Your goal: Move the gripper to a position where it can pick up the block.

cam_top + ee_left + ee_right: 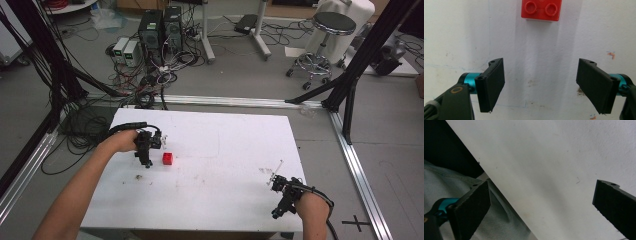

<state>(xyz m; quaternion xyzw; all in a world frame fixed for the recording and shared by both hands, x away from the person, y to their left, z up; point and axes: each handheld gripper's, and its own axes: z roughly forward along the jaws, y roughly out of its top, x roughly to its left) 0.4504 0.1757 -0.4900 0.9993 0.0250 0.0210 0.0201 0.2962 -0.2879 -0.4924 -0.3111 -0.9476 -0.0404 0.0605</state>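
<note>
From the high view I have the left gripper (146, 159) at the left-centre of the frame, held low over the white table (225, 150), with the red toy brick (168, 159) just beside it on its right, apart from it. In the left gripper view that brick (541, 10) sits at the top centre of the frame, two round studs facing up, resting on the table (456, 32) ahead of my jaws. The left gripper (540, 83) has its jaws spread wide with nothing between them but bare, scuffed tabletop.

The right gripper (281, 204) is at the lower right of the high view, near the table's front edge and well apart from the brick. In the right gripper view, the right gripper (541, 205) is also spread wide and holds nothing, straddling the table (564, 165) edge, with grey fabric (439, 192) at the lower left of the frame.
</note>
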